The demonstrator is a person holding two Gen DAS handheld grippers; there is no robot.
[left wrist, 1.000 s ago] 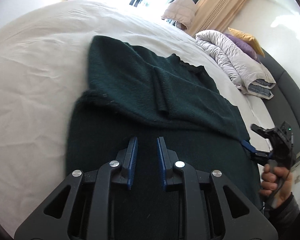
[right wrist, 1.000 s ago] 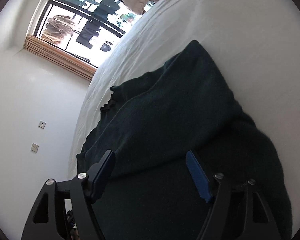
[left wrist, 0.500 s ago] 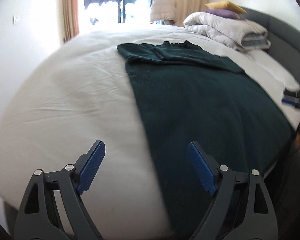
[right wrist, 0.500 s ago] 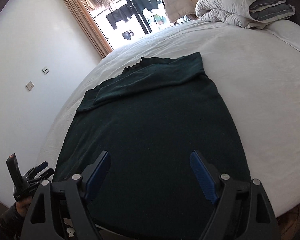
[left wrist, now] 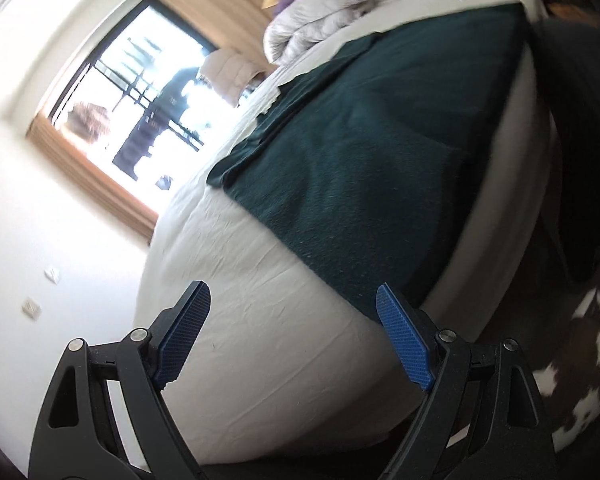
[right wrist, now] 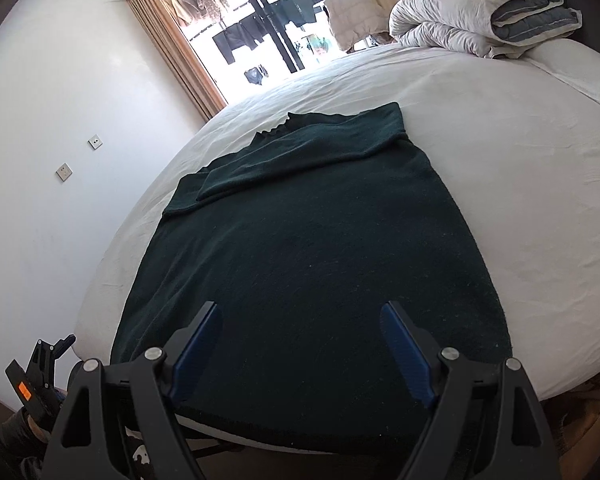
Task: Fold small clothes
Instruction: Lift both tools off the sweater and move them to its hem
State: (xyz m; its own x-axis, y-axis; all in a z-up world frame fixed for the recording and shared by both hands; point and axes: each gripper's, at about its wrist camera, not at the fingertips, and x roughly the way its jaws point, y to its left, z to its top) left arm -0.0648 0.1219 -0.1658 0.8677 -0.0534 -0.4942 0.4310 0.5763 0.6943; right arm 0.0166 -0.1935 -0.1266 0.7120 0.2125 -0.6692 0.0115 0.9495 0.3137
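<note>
A white bed (right wrist: 480, 128) fills the room's middle, with bare sheet wide open to the right and a narrower strip on the left. The dark green garment (right wrist: 312, 248) lies flat down its middle, sleeves folded across the far end, near hem reaching the bed's near edge. Right tongs (right wrist: 302, 344) spread apart over that hem, empty. Left tongs (left wrist: 290, 330) spread apart off the bed's left near corner, empty.

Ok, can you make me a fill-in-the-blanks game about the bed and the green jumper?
1. The dark green jumper lies spread on the ____ bed sheet.
2. Both sleeves are folded ____ the jumper's chest.
3. The right hand-held gripper has ____ between its fingers.
4. The rolled duvet sits at the bed's ____ end.

Missing words: white; across; nothing; far
</note>
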